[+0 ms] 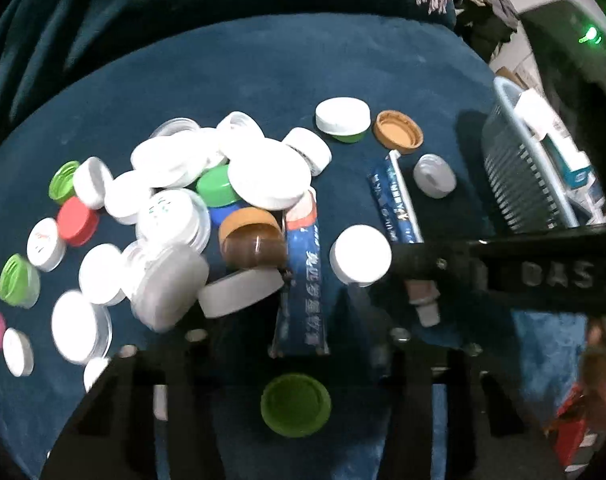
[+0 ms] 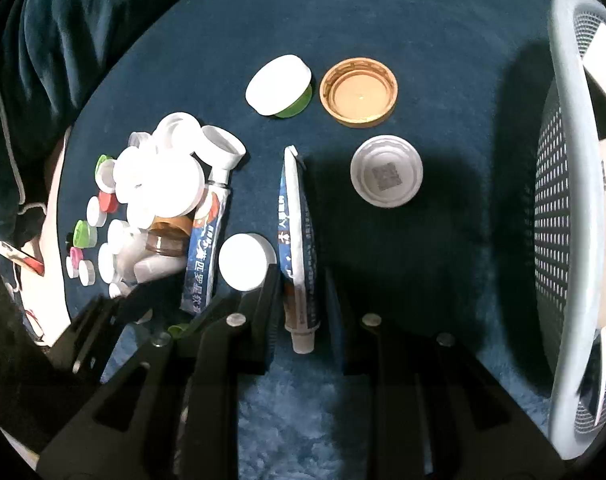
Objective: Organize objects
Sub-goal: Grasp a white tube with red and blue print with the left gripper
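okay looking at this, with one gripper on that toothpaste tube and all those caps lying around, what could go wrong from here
The right gripper pinches the toothpaste tube near its cap end, so the long tail may swing and knock the white cap beside it. The left gripper sits close to the heap of caps, where a nudge might scatter them. The basket rim could catch the tube.

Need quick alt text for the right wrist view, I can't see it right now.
The right gripper is shut on a blue-and-white tube standing on edge on the dark blue cloth. A heap of bottle caps lies at left, and a pale slatted basket stands at right.
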